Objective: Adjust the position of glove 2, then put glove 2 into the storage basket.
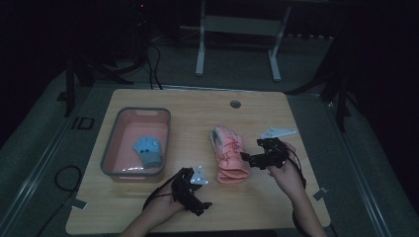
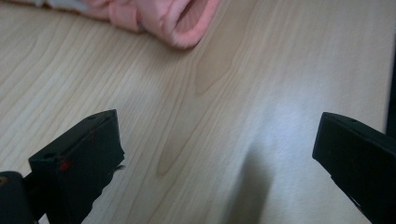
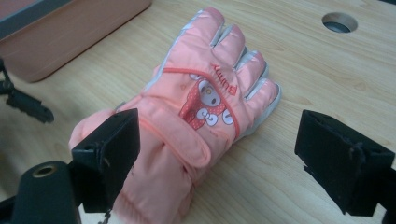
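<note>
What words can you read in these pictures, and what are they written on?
"BUNNY", as best it reads: small red letters, upside down in the right gripper view, on the back of the pink glove, above its bunny picture.
The blue glove in the pink bin: any marks too small and dark to read.
No other words show.

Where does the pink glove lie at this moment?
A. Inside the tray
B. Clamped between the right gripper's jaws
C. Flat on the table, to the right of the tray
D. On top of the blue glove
C: the pink glove lies flat on the table, right of the tray, while the right gripper stands open with its jaws clear of it.
</note>
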